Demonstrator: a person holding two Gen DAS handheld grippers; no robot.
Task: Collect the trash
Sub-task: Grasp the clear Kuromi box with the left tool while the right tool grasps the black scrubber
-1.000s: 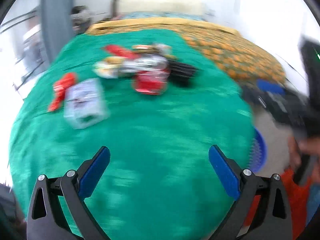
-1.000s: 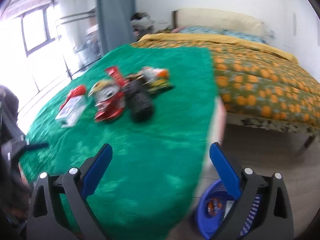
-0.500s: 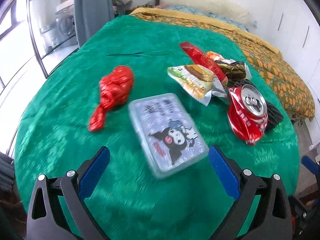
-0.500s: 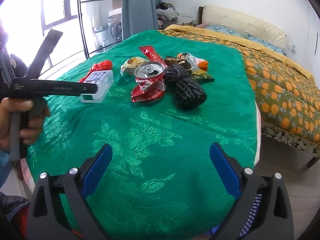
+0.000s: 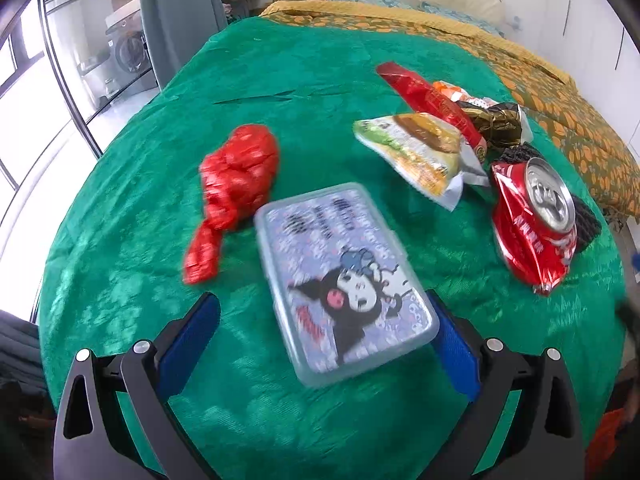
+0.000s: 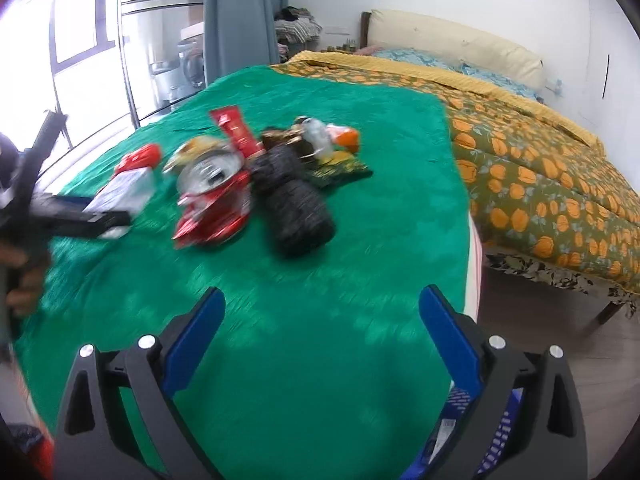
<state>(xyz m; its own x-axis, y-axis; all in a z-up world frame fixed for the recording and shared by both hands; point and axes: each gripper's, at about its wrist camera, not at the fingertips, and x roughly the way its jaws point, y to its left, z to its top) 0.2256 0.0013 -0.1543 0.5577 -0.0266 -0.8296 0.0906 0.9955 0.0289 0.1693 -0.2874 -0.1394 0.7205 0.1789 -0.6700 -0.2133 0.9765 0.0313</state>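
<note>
Trash lies on a green tablecloth. In the left wrist view my open left gripper straddles the near end of a clear plastic box with a cartoon lid. Beyond lie a crumpled red wrapper, a green snack bag, a long red packet and a crushed red can. In the right wrist view my right gripper is open and empty above the cloth, short of the can and a black roll. The left gripper shows there at the box.
A bed with an orange-patterned cover stands to the right of the table. A blue basket sits on the floor under my right finger. A grey curtain and windows are behind the table.
My left gripper has moved forward over the cartoon box, so its fingers now flank the box's near end. My right gripper has shifted closer to the trash pile.
</note>
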